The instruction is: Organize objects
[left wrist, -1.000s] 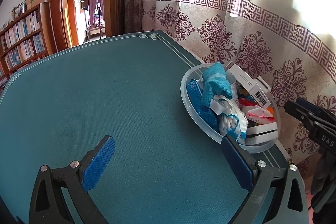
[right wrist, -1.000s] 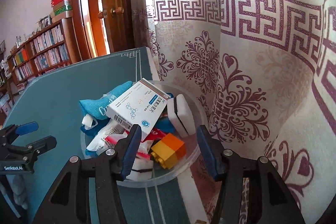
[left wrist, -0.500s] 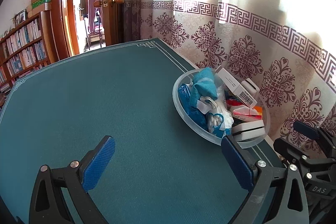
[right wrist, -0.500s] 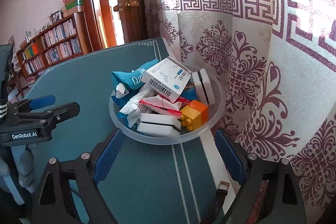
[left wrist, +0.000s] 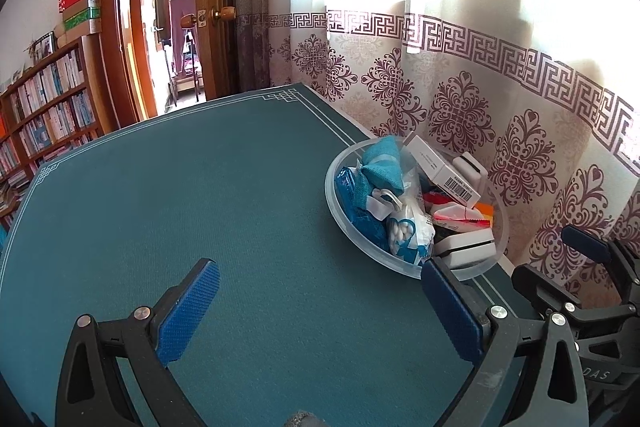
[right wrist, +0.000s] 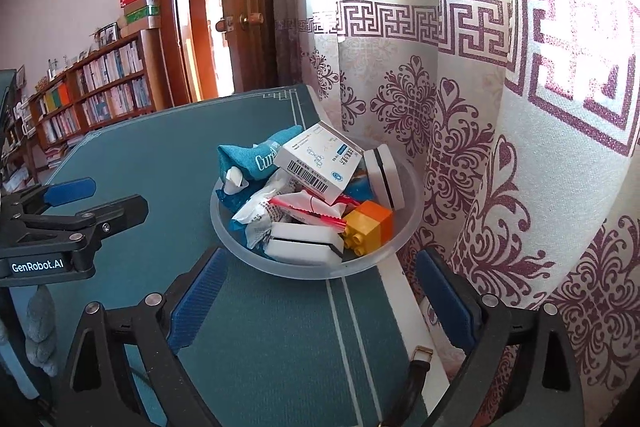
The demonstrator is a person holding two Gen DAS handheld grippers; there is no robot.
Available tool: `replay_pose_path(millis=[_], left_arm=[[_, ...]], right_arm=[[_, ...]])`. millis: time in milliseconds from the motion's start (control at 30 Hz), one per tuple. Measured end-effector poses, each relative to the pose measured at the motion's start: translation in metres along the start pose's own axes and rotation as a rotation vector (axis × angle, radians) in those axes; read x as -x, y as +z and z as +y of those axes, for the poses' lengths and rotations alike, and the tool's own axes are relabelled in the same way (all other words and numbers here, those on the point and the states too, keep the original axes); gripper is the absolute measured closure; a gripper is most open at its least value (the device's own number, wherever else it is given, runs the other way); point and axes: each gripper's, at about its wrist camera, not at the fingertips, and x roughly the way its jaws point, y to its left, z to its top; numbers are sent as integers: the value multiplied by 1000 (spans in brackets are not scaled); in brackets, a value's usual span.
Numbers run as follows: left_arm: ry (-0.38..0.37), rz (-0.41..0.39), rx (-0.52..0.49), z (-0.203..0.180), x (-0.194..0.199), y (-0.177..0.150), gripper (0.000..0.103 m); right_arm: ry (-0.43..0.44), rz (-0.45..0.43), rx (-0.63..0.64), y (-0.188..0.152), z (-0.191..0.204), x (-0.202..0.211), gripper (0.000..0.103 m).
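Patterned curtain backs the green table, where a clear bowl sits at the edge, piled so that a box and cloth hide what lies below. Left gripper is spread, empty. Right gripper is opening, nothing between.

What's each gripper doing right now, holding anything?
Left gripper: open, nothing between its fingers.
Right gripper: jaws opening, nothing between them; the bowl sits just ahead.
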Motion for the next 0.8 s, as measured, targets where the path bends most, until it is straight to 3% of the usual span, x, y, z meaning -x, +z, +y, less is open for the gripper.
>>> replay_pose_path(millis=[267, 800], left_arm=[[33, 7, -37, -8, -2, -3, 0], [27, -3, -58, -16, 6, 0, 0]], right_arm=[[-14, -5, 12, -1, 2, 0, 5], [-4, -12, 4, 0, 3, 0, 4]])
